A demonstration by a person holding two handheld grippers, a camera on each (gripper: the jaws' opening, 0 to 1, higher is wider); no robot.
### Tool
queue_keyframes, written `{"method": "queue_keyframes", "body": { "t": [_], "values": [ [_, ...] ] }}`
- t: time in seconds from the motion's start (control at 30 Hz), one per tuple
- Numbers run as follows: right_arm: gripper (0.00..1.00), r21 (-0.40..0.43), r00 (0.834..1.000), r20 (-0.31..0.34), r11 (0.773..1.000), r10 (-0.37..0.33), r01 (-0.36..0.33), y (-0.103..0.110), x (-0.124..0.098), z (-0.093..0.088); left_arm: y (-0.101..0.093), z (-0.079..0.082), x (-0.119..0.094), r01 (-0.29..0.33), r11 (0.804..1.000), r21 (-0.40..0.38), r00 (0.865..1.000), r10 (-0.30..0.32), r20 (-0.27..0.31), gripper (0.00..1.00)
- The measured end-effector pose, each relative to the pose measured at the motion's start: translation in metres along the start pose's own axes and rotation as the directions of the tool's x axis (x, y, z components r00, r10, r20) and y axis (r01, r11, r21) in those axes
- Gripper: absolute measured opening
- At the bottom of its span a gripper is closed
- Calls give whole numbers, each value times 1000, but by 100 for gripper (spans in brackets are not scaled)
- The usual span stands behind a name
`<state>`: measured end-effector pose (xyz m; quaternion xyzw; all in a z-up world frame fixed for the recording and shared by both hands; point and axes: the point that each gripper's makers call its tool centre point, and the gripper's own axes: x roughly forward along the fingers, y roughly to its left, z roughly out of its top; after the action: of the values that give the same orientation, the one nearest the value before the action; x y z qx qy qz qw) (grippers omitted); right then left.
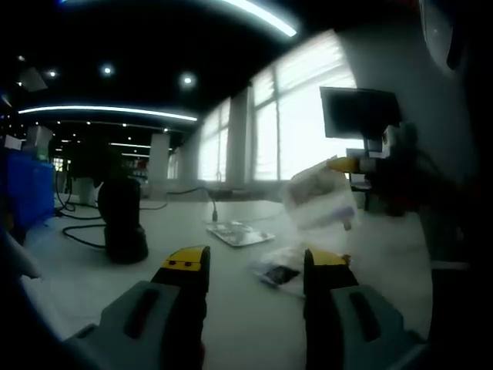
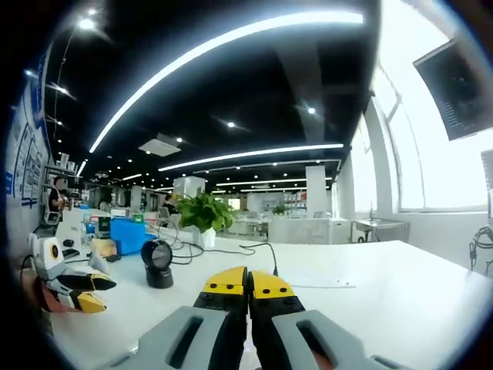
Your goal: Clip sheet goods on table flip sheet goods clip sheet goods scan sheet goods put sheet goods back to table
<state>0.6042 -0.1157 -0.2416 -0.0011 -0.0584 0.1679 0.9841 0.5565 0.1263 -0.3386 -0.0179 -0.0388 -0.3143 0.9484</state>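
Two grippers over a white table (image 1: 231, 308). Scanner (image 1: 123, 220) beyond the left gripper (image 1: 258, 266), fingers apart, empty. Right gripper (image 2: 248, 285), fingers together, pinches a blurred sheet packet (image 1: 320, 196) by its edge; risk: it slips or swings before scanning.

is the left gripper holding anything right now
No, the left gripper is open with nothing between its yellow tips, above the white table.
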Motion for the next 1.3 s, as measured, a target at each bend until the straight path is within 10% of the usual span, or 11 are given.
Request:
{"method": "queue_keyframes", "body": {
  "t": [1.3],
  "values": [
    [0, 77, 995, 81, 996, -60, 53, -9, -18, 22, -3, -2, 1, 6, 1000, 15, 1000, -5, -7, 41]
  ]
}}
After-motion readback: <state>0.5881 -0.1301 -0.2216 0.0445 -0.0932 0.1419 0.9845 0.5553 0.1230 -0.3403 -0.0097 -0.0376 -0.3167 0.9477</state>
